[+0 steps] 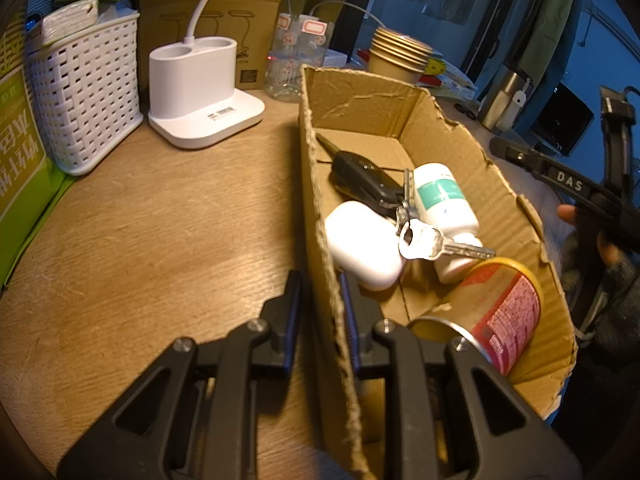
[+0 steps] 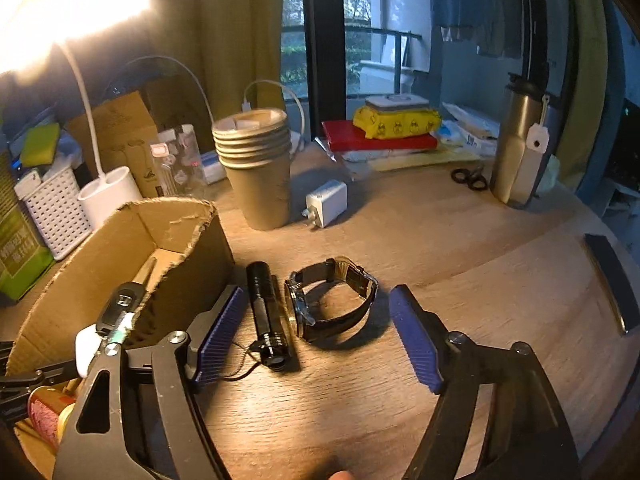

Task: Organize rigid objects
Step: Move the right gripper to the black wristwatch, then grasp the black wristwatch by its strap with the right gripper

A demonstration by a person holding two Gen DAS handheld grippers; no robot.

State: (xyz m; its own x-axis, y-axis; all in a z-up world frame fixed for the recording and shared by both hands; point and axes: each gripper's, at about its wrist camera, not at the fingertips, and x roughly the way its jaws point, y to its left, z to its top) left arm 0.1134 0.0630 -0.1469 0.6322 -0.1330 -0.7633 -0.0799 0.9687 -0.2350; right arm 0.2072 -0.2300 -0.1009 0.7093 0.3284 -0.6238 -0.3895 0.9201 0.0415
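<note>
Left tool (image 1: 320, 304): jaws drawn narrow and clamped on the near side wall of the torn cardboard box (image 1: 432, 116), one pad outside the wall, one inside.

Inside the box, seen from the left wrist view: a black car key (image 1: 360, 178) toward the far end, a white pill bottle (image 1: 446, 210) lying on its side, a white earbud case (image 1: 362, 244) against the near wall, and a silver key (image 1: 430, 240) resting across the case and the bottle. A red-labelled can (image 1: 502, 312) lies on its side at the near end, its open mouth toward the camera.

Right tool (image 2: 320, 332): jaws spread wide above the table (image 2: 480, 240), nothing gripped. Two items lie on the table between the blue pads: a black flashlight (image 2: 268, 316), just beside the left pad, with its cord trailing toward the camera; and a wristwatch (image 2: 332, 304) set on edge, strap looped, close beside the flashlight. Whether the two touch cannot be told. Both lie outside the box, just past its outer wall.

Farther back on the table: a stack of paper cups (image 2: 256, 168), a white charger plug (image 2: 326, 202), a steel flask (image 2: 516, 148), black scissors (image 2: 470, 178). A white basket (image 1: 86, 88) and a lamp base (image 1: 200, 92) stand to the left of the box.
</note>
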